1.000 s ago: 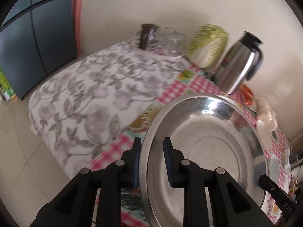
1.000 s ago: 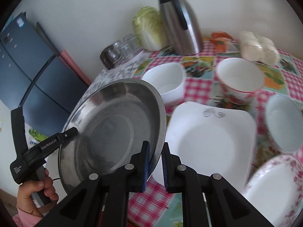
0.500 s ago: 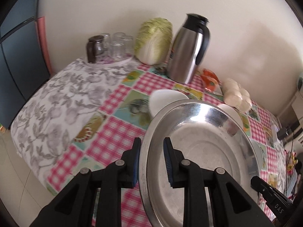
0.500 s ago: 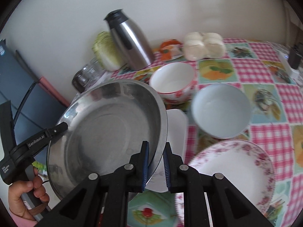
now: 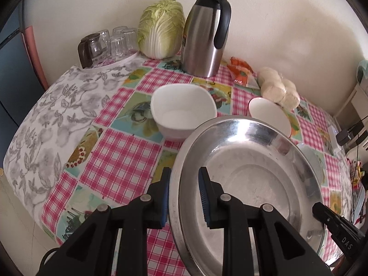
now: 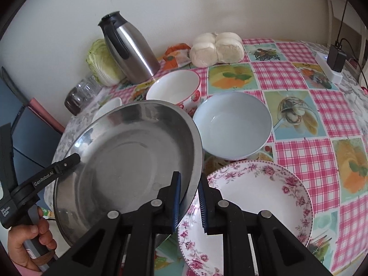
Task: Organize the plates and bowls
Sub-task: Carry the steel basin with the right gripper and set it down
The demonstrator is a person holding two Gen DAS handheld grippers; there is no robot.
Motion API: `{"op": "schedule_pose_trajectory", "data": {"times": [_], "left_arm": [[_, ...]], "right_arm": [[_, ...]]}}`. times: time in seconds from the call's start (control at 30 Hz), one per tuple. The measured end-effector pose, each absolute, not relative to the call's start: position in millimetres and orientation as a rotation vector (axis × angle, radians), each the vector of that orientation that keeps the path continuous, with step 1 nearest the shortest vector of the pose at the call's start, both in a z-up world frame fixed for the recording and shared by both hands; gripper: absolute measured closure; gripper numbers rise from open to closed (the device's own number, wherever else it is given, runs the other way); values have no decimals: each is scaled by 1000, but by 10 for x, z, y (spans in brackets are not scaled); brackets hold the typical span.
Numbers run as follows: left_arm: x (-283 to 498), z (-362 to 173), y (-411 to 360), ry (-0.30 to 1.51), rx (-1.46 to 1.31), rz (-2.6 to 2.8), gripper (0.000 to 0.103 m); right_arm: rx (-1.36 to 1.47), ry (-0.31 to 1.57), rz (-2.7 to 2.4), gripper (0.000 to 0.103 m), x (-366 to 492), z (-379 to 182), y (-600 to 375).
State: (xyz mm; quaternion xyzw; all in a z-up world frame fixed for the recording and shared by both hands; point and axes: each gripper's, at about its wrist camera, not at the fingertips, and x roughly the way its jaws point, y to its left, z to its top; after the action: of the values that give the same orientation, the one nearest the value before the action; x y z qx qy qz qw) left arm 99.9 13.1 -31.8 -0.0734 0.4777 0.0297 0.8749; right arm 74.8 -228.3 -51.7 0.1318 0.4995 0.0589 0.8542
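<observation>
overhead, steel plate [image 5: 248,184] hangs above checked tablecloth [image 5: 128,158] by cream wall [image 5: 276,23].

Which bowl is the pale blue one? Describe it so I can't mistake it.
Start at the tall steel thermos jug by the wall. Toward the camera sits a white bowl with red fruit print; the plain pale blue round bowl lies right of it, behind the pink-flowered plate. It alone has no pattern.

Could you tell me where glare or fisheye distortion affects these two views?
Left wrist view: bright glare on the far rim of the steel pan, and a soft shadow on the wall behind the flask; the table edge bows strongly. Right wrist view: duller sheen on the pan, the flask leans from lens distortion, dark vignette in the corners.
</observation>
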Motion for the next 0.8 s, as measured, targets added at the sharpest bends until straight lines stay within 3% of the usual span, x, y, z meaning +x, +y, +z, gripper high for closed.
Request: {"op": "schedule_pose_trajectory", "data": {"times": [0.8], "left_arm": [[1054, -529, 129, 1103, -141, 69, 77]], "right_arm": [[217, 1125, 99, 85, 808, -649, -2175]]}}
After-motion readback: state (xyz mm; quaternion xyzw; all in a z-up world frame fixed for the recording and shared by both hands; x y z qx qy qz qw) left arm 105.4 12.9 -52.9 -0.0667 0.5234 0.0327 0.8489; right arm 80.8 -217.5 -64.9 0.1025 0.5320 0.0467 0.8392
